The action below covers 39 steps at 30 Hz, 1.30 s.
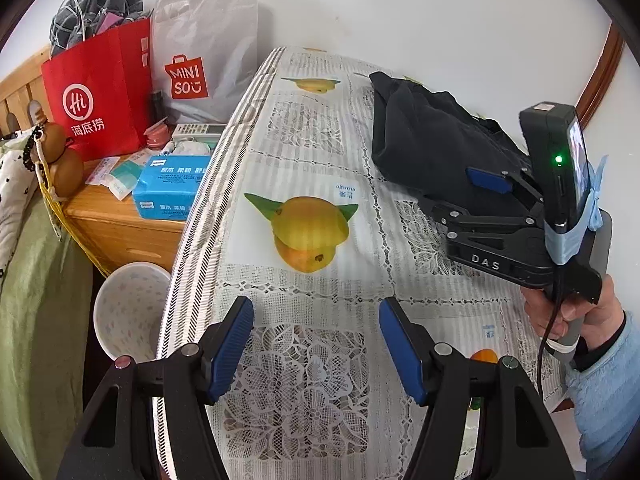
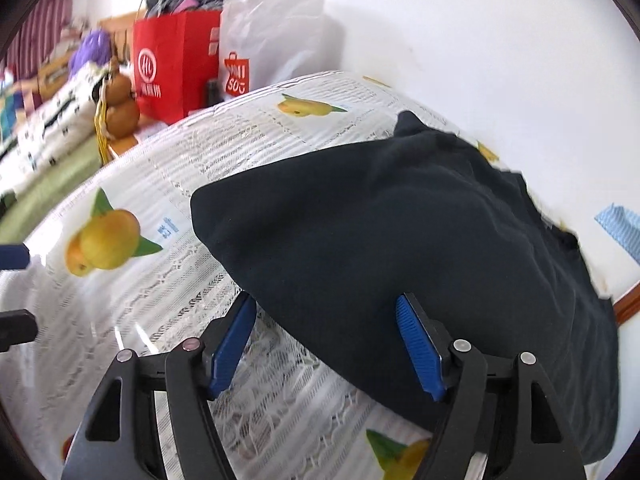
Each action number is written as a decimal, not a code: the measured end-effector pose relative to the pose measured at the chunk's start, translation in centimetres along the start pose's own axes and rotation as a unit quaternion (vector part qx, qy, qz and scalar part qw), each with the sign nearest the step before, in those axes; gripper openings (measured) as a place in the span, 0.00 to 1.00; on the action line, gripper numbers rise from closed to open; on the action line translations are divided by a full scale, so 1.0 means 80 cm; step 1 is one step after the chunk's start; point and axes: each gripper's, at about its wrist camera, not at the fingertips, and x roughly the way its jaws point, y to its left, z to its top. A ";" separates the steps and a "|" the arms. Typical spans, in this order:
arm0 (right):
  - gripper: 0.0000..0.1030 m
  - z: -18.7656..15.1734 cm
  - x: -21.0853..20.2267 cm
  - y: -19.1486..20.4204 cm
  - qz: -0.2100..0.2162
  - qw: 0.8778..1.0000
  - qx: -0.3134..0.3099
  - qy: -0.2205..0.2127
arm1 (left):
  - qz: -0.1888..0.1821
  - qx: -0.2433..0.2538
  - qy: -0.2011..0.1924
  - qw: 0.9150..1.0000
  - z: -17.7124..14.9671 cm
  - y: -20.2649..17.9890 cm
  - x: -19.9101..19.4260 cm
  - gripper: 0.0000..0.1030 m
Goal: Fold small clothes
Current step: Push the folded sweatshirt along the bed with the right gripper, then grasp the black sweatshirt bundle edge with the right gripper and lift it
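Red and grey shopping bags (image 1: 100,92) stand on a wooden cabinet (image 1: 120,232) left of the bench (image 1: 320,148), clear of the working surface, likely so that nothing snags the cloth. On the bench's lace-and-fruit cover, left of the dark garment (image 1: 424,140), the left tongs (image 1: 316,344) hang spread with nothing between them, over bare cover, apparently waiting for their turn. The garment lies bunched toward the bench's far right side, against the wall, not yet flattened. At its near edge the right tongs (image 2: 326,346) stand spread too; the cloth's hem lies between the pads, but they do not press on it. That placement suggests a hold on the hem, to draw the garment out flat for folding.
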 end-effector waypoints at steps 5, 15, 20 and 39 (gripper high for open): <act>0.67 0.013 0.014 -0.003 -0.012 1.000 -0.001 -0.009 | -0.001 0.003 0.002 1.000 0.004 -0.004 0.007 0.61; 0.18 0.040 -0.019 -0.066 0.025 0.992 0.101 -0.070 | 0.016 0.031 0.007 0.999 0.021 -0.034 0.017 0.62; 0.18 0.031 -0.067 -0.152 0.040 0.969 0.205 -0.130 | 0.012 0.041 0.003 0.999 0.032 -0.059 0.023 0.62; 0.18 -0.162 -0.068 -0.300 0.036 0.925 0.364 -0.105 | -0.075 0.102 -0.033 0.991 0.084 -0.242 0.065 0.62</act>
